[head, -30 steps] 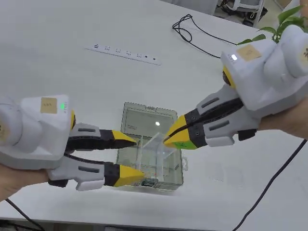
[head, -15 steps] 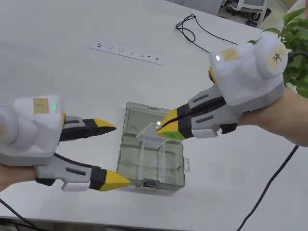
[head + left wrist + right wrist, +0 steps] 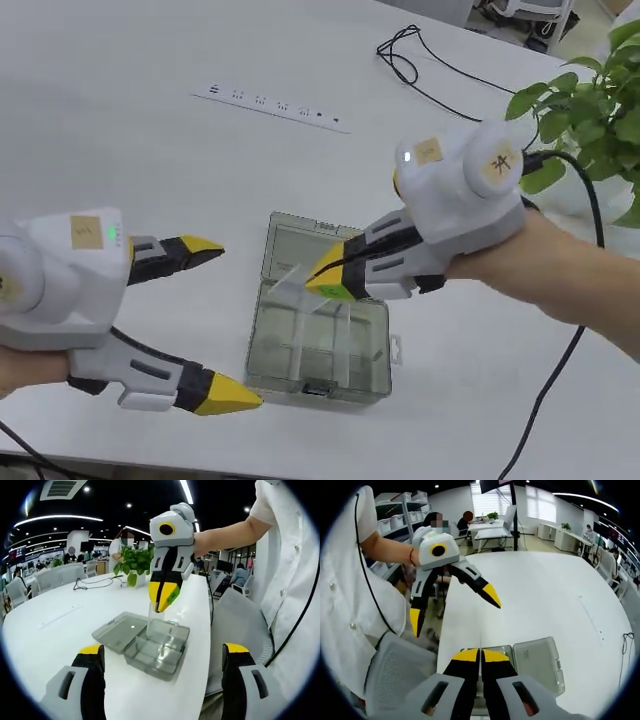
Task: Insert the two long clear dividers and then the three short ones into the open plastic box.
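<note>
Left gripper (image 3: 225,322) has backed off to lower left, jaws wide; right gripper (image 3: 325,278) — pinching a clear divider (image 3: 290,283) — hangs over the box (image 3: 300,240), lower centre. Prob. a short-divider step — next: align w/ slot, press down.

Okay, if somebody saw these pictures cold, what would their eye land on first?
Most likely the right gripper, shut on a clear divider and held just above the open plastic box near the front edge of the white table. Next comes the left gripper, its yellow-tipped jaws spread wide just left of the box.
</note>
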The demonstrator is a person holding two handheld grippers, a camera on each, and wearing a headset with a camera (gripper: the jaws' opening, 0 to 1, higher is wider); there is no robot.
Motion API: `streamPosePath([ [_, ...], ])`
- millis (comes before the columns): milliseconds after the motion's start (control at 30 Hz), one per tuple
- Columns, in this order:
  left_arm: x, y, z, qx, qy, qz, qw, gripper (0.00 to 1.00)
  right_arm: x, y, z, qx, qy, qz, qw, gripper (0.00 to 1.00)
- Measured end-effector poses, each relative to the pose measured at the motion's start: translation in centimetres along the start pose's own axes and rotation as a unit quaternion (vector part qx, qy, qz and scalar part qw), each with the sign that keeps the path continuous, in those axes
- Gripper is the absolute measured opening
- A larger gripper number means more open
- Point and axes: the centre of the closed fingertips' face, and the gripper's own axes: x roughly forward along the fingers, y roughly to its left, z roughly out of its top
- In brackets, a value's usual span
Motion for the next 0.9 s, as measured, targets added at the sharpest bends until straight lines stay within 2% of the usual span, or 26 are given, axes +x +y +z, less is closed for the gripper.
streamPosePath([
  [367,0.3,0.3,-0.6,-0.006,0.007,0.000,1.0000,1.00,2.1,-0.5,-1.9,0.011,0.006,0.000,0.9999,0.02],
  [900,0.5,0.3,-0.9,-0.010,0.010,-0.002,0.9999,0.99,3.2,-1.0,-3.3,0.018,0.009,-0.005,0.9998,0.02],
])
